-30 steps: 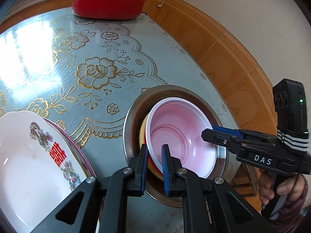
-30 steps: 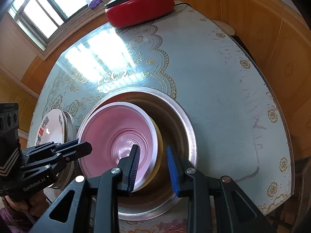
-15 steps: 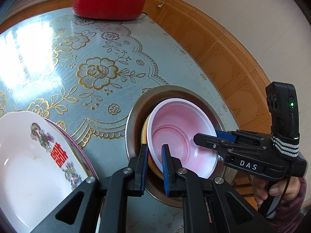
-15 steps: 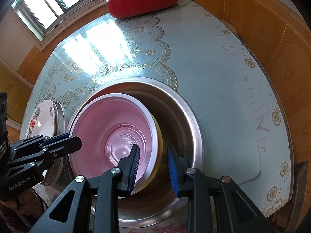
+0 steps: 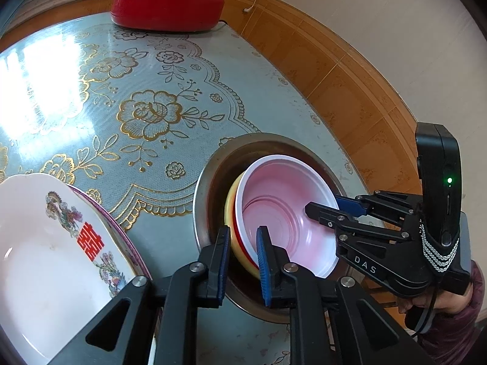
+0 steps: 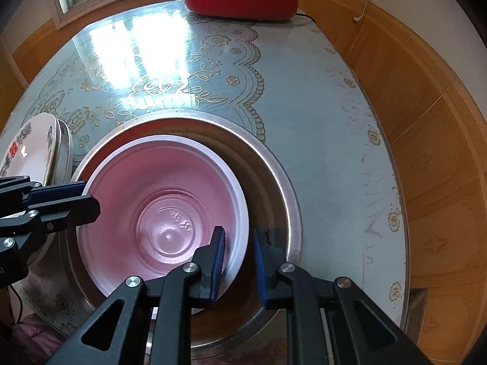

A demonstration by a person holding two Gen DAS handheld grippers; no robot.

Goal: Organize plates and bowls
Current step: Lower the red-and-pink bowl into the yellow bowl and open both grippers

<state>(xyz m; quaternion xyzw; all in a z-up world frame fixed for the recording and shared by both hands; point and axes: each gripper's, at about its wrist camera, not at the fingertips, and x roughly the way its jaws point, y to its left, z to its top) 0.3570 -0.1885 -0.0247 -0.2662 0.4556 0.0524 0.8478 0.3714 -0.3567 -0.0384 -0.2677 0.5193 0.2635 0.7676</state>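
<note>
Left wrist view showed the nesting mostly done: a pink bowl (image 5: 283, 222) sat tilted inside a yellow bowl (image 5: 230, 213), and both lay in a wide steel basin (image 5: 207, 182) near the table's (image 5: 274, 97) right edge. The left gripper (image 5: 242, 251) straddled the near rims of the two bowls with its jaws parted, a gap showing on either side, so it looked released rather than clenched. From the right wrist camera, the right gripper (image 6: 239, 261) also stood open, one finger inside the pink bowl's wall and one outside, not yet pinching. By the table's left edge, a white plate (image 5: 39, 252) with a red character rested on other plates. I judged that little remained beyond settling the bowls level.
</note>
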